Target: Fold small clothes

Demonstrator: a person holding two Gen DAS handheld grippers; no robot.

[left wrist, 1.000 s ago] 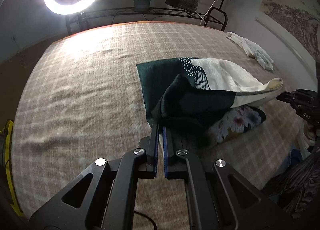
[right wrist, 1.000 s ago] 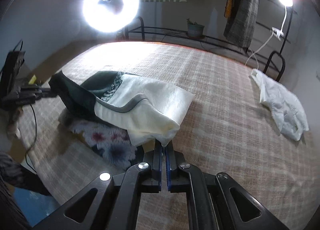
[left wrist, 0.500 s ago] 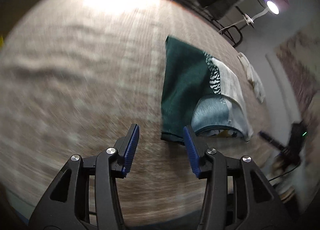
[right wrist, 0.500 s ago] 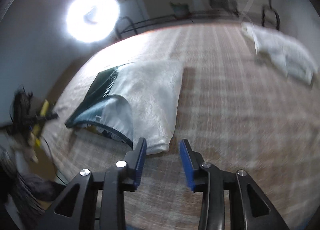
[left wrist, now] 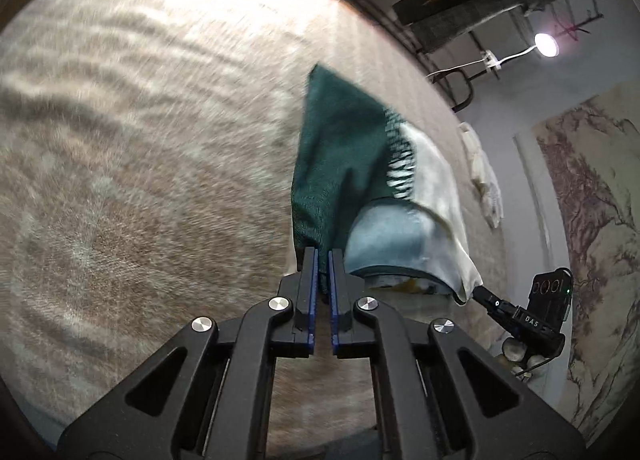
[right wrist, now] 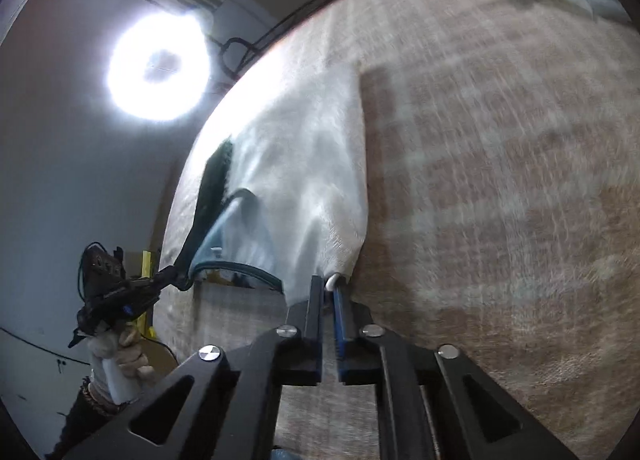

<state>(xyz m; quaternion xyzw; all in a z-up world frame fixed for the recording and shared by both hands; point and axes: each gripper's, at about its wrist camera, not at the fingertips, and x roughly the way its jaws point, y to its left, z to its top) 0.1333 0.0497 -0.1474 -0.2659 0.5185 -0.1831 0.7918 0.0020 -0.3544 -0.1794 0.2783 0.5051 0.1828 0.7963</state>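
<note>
My left tongs (left wrist: 322,256) just closed, clamped on green-and-white garment (left wrist: 352,164); right tongs (right wrist: 329,283) clamped on its white hem; "DAS" readable on the right tongs' body

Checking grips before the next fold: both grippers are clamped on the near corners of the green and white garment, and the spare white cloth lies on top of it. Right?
Not quite. Both the left gripper and right gripper are shut on near corners of the green and white garment, but the left wrist view shows the white cloth lying apart from it on the checked bedspread.
</note>
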